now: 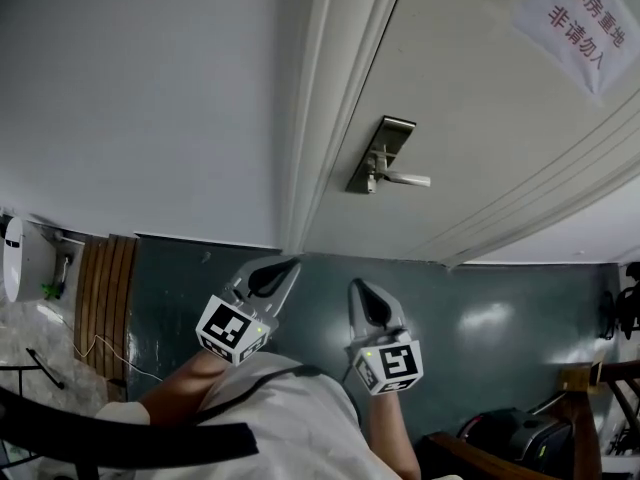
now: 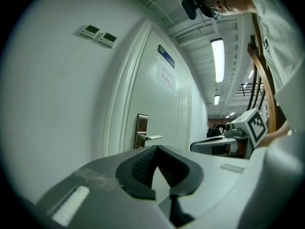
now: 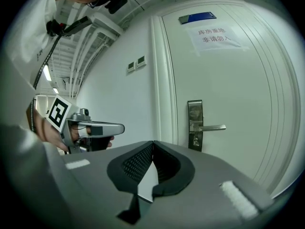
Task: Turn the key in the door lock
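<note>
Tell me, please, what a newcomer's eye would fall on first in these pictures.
The white door fills the upper right of the head view, with a metal lock plate and lever handle near its edge and a paper notice in red characters higher up. Below it, the left gripper and right gripper, each with a marker cube, point toward the door, jaws shut and empty, short of the lock.
</note>
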The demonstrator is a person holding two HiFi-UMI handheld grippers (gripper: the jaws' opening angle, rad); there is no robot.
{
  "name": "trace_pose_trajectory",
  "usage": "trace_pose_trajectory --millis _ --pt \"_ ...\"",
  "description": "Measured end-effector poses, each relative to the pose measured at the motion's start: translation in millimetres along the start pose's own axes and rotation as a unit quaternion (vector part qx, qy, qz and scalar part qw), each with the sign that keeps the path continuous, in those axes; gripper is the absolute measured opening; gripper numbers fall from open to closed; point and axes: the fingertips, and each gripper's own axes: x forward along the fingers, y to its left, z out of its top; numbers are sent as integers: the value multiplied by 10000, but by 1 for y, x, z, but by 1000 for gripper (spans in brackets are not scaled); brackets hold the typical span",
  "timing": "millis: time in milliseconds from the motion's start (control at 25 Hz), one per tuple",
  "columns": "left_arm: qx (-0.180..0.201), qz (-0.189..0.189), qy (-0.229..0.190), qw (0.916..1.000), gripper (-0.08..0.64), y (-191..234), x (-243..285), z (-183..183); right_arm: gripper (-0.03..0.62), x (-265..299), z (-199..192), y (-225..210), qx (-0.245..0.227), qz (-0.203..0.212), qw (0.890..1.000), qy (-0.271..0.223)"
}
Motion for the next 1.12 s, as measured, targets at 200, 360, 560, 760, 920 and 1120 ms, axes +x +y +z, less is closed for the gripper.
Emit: trace_pose_trajectory --millis 200,360,560,760,920,1120 --pt "24 -143 46 9999 5 33 12 3 9 29 6 -3 106 -200 9997 -13" --pt "13 -272 20 9996 5 54 23 7 9 49 7 -7 77 -312 9995 47" --pt "-1 -439 25 9990 5 77 34 11 9 75 14 -10 85 -422 9991 60" --pt "10 -496 84 9987 5 105 37 7 9 100 13 -9 141 -496 9986 101" --pt "-31 -457 128 9989 5 120 35 3 9 111 8 -4 212 -484 9984 180" --pt "-98 -315 221 9992 5 132 33 -7 8 116 2 -6 279 -429 9984 253"
